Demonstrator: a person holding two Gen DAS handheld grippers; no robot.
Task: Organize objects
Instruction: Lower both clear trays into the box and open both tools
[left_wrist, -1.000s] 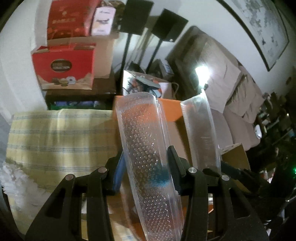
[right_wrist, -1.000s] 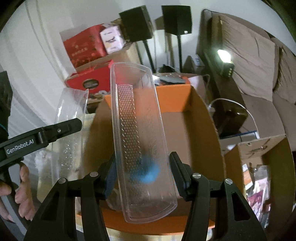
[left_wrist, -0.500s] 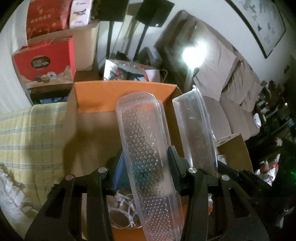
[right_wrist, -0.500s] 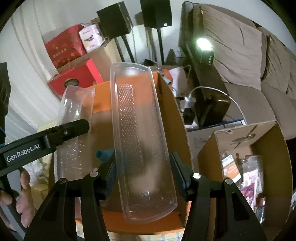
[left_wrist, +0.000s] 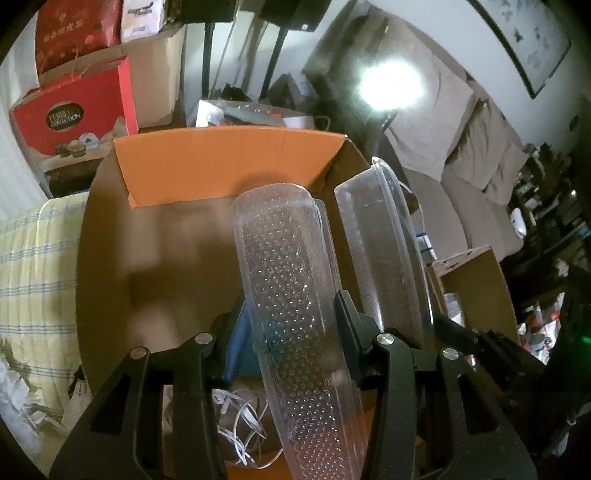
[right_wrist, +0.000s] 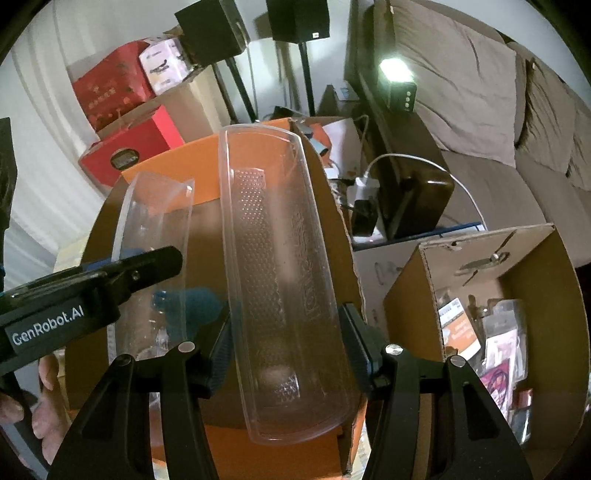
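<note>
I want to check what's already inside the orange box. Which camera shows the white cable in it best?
The left wrist view: the white cable lies coiled on the floor of the orange box, visible between the left gripper fingers. In the right wrist view that spot is hidden behind the clear trays and grippers.

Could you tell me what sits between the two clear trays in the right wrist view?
In the right wrist view, a blue object inside the orange box shows between the left tray and the right tray; its identity is unclear.

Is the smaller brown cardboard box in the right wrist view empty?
No, the smaller brown cardboard box holds packaged items.
</note>
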